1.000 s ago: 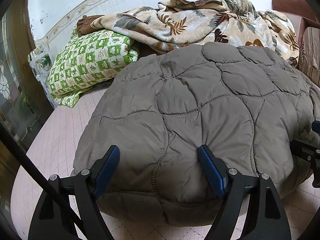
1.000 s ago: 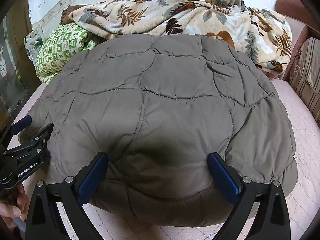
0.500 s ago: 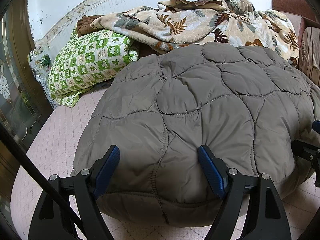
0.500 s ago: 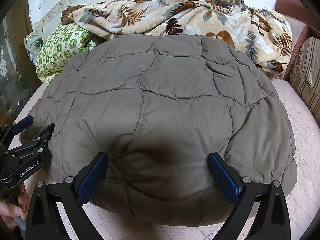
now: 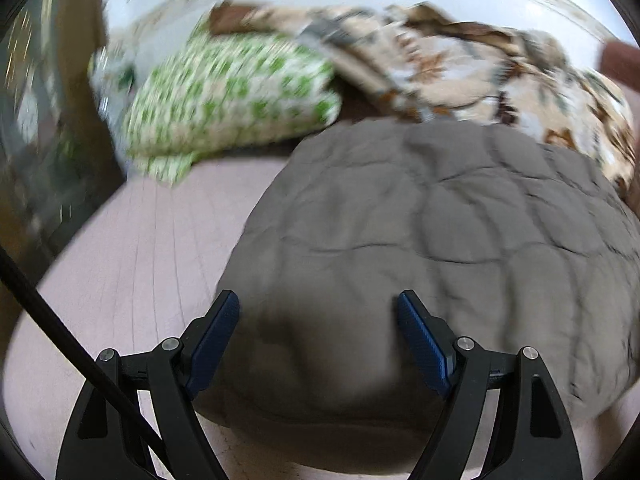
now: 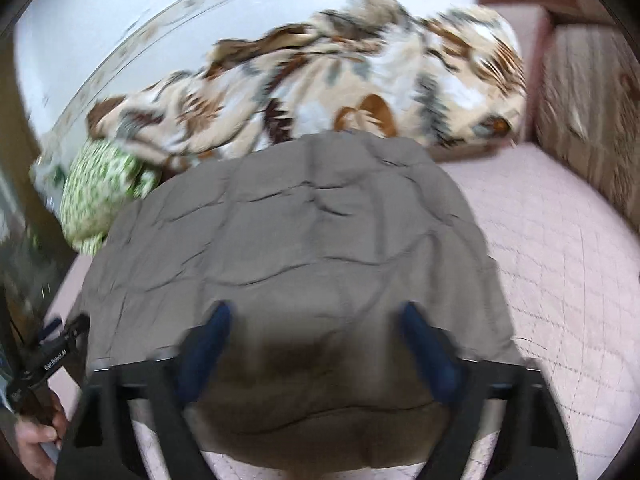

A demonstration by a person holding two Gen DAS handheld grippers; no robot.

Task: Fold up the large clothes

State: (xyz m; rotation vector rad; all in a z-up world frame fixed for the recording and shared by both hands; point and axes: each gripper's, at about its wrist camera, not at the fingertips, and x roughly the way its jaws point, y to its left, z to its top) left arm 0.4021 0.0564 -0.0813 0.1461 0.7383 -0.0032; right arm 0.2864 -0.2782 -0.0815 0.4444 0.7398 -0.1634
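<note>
A folded grey-brown quilted jacket (image 5: 440, 248) lies on the pink quilted bed cover (image 5: 132, 248); it also shows in the right wrist view (image 6: 304, 240). My left gripper (image 5: 318, 320) is open and empty over the jacket's near left edge. My right gripper (image 6: 314, 328) is open and empty over the jacket's near edge. The left gripper also shows at the left edge of the right wrist view (image 6: 52, 352), held by a hand. Both views are blurred by motion.
A green-and-white checked pillow (image 5: 228, 96) lies at the back left. A beige leaf-print blanket (image 6: 340, 80) is heaped behind the jacket. A brown striped cushion (image 6: 588, 100) stands at the right. A dark door frame (image 5: 80, 80) is at the left.
Both grippers have pulled back and up from the jacket, so it looks smaller and farther. The left view has swung left, the right view right. Both grippers stay open.
</note>
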